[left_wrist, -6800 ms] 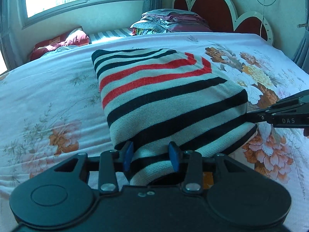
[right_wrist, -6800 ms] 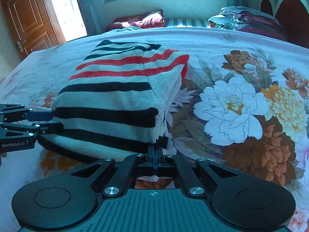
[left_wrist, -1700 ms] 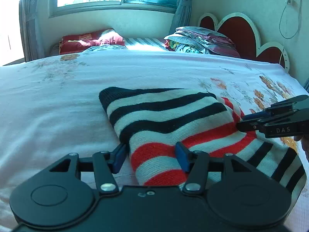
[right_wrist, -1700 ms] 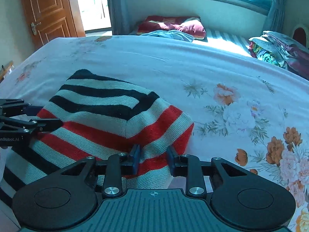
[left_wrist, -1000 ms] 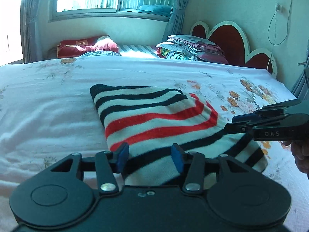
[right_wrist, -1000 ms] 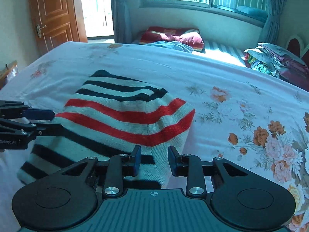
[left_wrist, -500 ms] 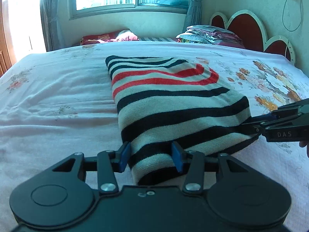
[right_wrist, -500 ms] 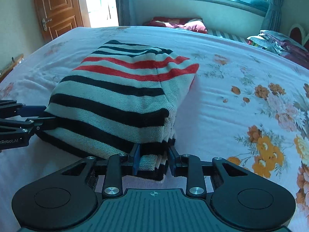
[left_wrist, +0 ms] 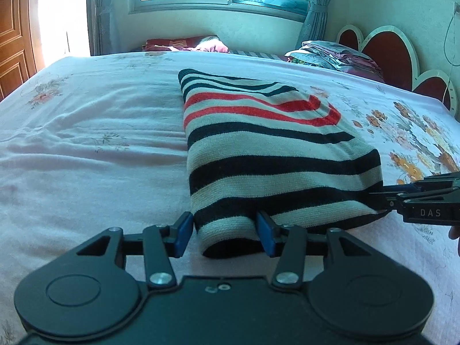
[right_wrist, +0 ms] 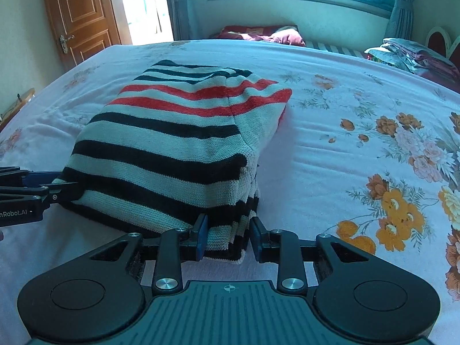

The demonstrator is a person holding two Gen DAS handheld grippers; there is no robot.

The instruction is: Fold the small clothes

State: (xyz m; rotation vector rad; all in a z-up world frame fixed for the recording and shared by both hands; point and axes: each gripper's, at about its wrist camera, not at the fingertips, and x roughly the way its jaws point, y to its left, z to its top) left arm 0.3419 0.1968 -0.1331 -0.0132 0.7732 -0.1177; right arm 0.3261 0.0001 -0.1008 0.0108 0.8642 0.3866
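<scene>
the striped sweater [left_wrist: 273,155] lies folded on the bed [left_wrist: 86,149], near edge toward both cameras. compared with a second ago, the garment sits lower and flatter against the bed sheet; half a second ago it looked much as it does now. judgement: the fold has been set down and is ready for release.

left tongs [left_wrist: 224,233]: jaws stand partly spread around the near left corner of the sweater. the right pad meets the knit; a narrow gap shows at the left pad, so no firm pinch is evident.

right tongs [right_wrist: 228,240]: jaws stand partly spread around the near right corner, where several stacked layers show. the left pad meets the layers; a gap shows at the right pad.

limits of view:
- the underside of the sweater and its layer count at the left corner are hidden.
- each tool body blocks the bed directly below it.
- in each view, the other tool is cut off at the frame edge.
- the folded pile [left_wrist: 333,54] by the headboard is too small to identify.
</scene>
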